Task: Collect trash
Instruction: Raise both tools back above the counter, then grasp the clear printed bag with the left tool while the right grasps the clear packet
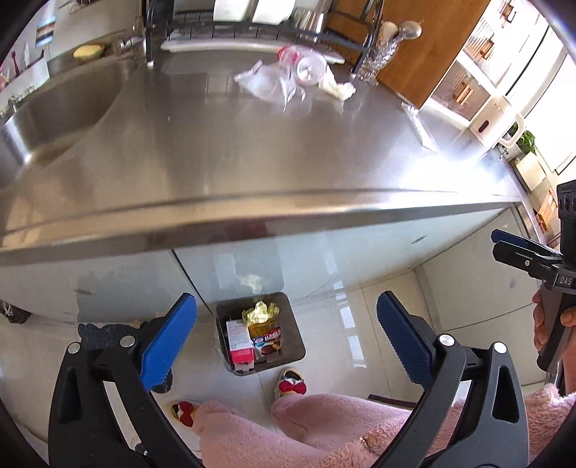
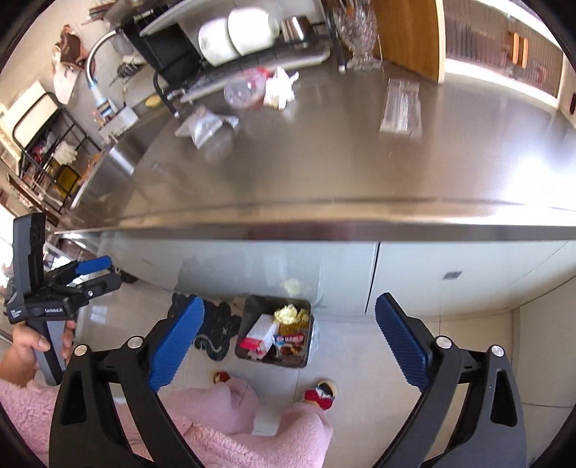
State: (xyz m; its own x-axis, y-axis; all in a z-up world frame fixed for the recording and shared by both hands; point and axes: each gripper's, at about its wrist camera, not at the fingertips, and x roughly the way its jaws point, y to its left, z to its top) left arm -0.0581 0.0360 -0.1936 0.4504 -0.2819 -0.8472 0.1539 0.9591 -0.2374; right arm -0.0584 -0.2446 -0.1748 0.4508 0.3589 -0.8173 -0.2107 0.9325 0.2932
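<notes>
A dark trash bin (image 1: 295, 354) (image 2: 307, 354) stands on the floor below the counter, holding a pink-and-white carton (image 1: 238, 342) (image 2: 261, 333), a crumpled yellow wrapper (image 1: 260, 311) (image 2: 289, 314) and a snack pack. My left gripper (image 1: 286, 340) hangs open above it, nothing between its blue pads. My right gripper (image 2: 289, 343) is open and empty too. On the steel counter (image 1: 252, 151) (image 2: 324, 151) far side lie a clear plastic bag (image 1: 270, 84) (image 2: 207, 126), a plastic cup (image 1: 310, 68) (image 2: 241, 93), a crumpled tissue (image 1: 336, 88) (image 2: 280, 90) and a clear wrapper (image 2: 401, 106).
A sink (image 1: 64, 104) sits at the counter's left with a dish rack (image 1: 244, 25) (image 2: 223, 54) behind. A glass vase (image 1: 378, 57) stands at the back. The person's pink fleece legs and slippers (image 1: 291, 385) are beside the bin. A dark mat (image 2: 216, 331) lies left of it.
</notes>
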